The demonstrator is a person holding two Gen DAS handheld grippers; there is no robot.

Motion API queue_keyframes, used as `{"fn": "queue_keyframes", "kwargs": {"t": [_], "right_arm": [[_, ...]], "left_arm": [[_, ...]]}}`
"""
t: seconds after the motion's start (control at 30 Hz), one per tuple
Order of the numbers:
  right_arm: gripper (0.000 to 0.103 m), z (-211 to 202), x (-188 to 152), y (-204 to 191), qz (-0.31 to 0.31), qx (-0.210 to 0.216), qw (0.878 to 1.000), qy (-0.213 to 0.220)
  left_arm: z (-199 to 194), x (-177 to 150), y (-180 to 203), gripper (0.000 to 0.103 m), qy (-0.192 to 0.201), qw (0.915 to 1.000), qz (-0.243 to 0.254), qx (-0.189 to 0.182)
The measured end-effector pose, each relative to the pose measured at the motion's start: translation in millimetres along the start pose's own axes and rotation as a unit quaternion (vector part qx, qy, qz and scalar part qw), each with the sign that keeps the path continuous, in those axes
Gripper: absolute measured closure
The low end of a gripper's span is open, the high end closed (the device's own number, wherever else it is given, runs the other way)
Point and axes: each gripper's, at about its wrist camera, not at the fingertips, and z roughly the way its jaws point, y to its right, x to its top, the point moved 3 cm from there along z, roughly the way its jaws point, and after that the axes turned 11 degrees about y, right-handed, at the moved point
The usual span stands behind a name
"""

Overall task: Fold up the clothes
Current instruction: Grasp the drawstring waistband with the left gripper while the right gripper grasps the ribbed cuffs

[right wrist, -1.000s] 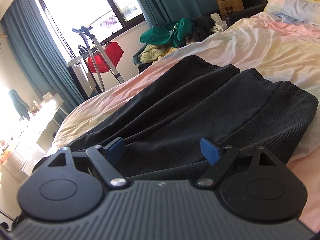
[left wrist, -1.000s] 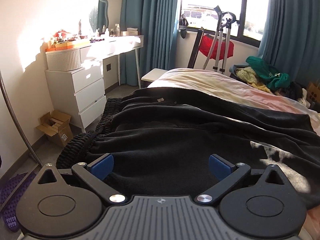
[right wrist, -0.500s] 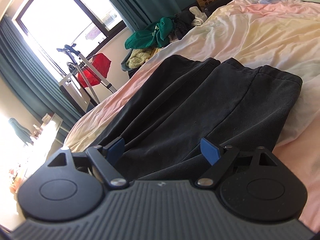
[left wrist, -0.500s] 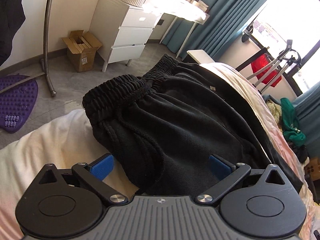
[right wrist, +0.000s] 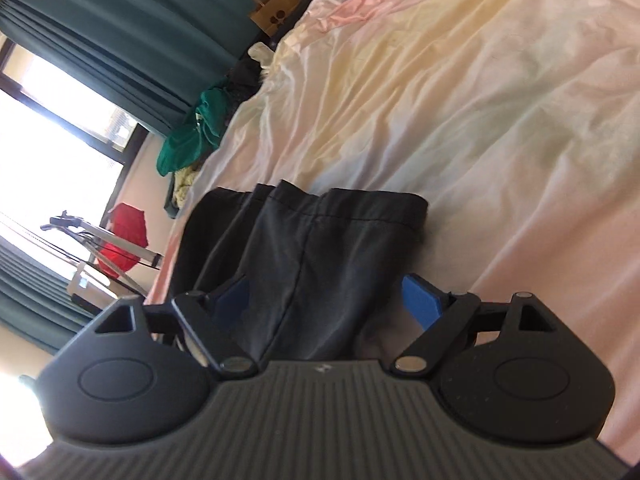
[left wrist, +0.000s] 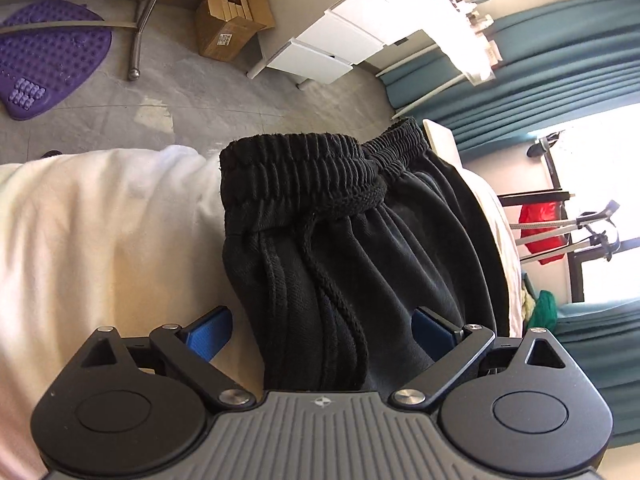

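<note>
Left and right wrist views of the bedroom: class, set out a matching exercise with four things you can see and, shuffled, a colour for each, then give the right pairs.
Things:
1. trousers
2. floor mat
3. cardboard box
4. garment heap by the window

Colours:
A. green
B. black
C. brown
D. purple

Pairs: 1-B, 2-D, 3-C, 4-A

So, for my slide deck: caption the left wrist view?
Open left gripper straddling the waistband end of black sweatpants on the bed.
</note>
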Motion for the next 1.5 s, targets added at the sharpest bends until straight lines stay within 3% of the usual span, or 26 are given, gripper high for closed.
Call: {"fn": "queue_keyframes", "kwargs": {"t": [0.13, 0.27, 0.33, 0.4, 0.43, 0.47, 0.53, 0.63, 0.73, 0.87, 0.97, 1.2, 1.33, 1.43, 1.5], "right_arm": [[0.022, 19.8, -13.5, 5.8, 0.005, -0.006, 0.999, -0.034], [0.026, 32.8, -25.0, -19.6, -0.021, 0.03, 0.999, -0.033], [0.03, 43.8, -28.5, -20.2, 0.015, 0.008, 1.0, -0.022], [0.039, 54.7, -33.5, -19.2, 0.033, -0.019, 0.999, -0.011], [0.05, 59.5, -36.7, -19.9, 0.033, -0.029, 0.999, -0.008], [0.069, 63.0, -40.2, -22.8, 0.022, -0.036, 0.999, -0.009], [0.084, 65.6, -43.4, -30.9, -0.006, -0.04, 0.999, -0.008], [0.094, 64.5, -40.4, -50.0, -0.099, -0.031, 0.995, 0.001], [0.097, 58.7, -36.8, -59.0, -0.16, -0.013, 0.987, 0.012], [0.097, 49.6, -24.3, -48.0, -0.087, 0.01, 0.996, 0.013], [0.097, 46.7, -22.4, -45.8, -0.079, 0.018, 0.997, 0.012], [0.097, 51.8, -26.9, -36.3, -0.097, -0.001, 0.995, -0.002], [0.097, 49.1, -26.3, -37.0, -0.091, 0.001, 0.996, 0.002], [0.097, 40.4, -20.6, -44.8, -0.09, 0.033, 0.995, 0.031], [0.097, 34.7, -15.9, -49.7, -0.091, 0.051, 0.993, 0.052]], "left_arm": [[8.4, 1.6, -4.2, 0.004, -0.007, 0.9996, -0.025, -0.01], [5.7, 0.8, -5.5, 0.004, -0.023, 0.999, -0.019, -0.034], [4.8, -0.1, -8.5, 0.005, -0.03, 0.9987, -0.019, -0.035], [1.4, 0.1, -9.9, 0.005, -0.027, 0.9987, -0.025, -0.035], [-0.4, 0.2, -10.5, 0.005, -0.026, 0.9987, -0.028, -0.035], [-2.1, 0.3, -10.9, 0.005, -0.025, 0.9988, -0.028, -0.033], [-5.1, -0.3, -11.4, 0.005, -0.026, 0.9988, -0.027, -0.033], [-5.1, -0.7, -11.6, 0.005, -0.033, 0.9987, -0.018, -0.035], [-1.3, 2.2, -11.4, 0.005, -0.033, 0.9986, -0.005, -0.042], [-0.6, -1.1, -0.6, 0.009, -0.03, 0.9979, 0.032, -0.047], [1.5, -4.8, 11.6, 0.014, -0.023, 0.9972, 0.059, -0.039], [17.2, -3.0, 5.4, 0.017, -0.04, 0.9986, 0.016, -0.031], [20.4, 1.5, 5.3, 0.025, -0.027, 0.9966, -0.015, -0.077], [21.9, -0.4, 18.6, 0.023, -0.016, 0.9927, 0.008, -0.119], [26.8, -7.4, 28.5, 0.027, -0.023, 0.9921, 0.041, -0.117]]}}
